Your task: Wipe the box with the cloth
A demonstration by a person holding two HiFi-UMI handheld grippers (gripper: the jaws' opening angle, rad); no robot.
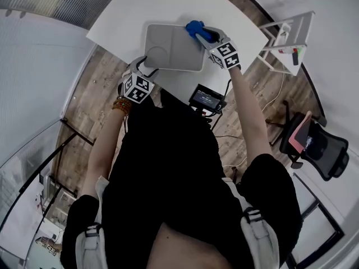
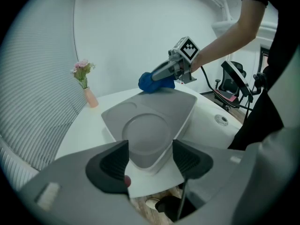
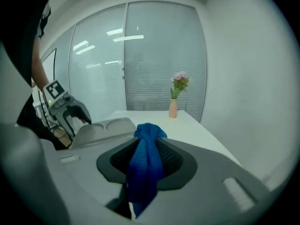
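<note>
On the left, the left gripper sits low with its jaws closed on the near corner of the box, likely pinning it so it doesn't slide on the table. The grey box stretches away ahead of it. Over at its far edge, the blue cloth bunches out past the jaw tips of the right gripper, clamped tight between them, ready to rub across the lid.

Grey flat box, round recess on top; blue cloth bunched at its corner.
</note>
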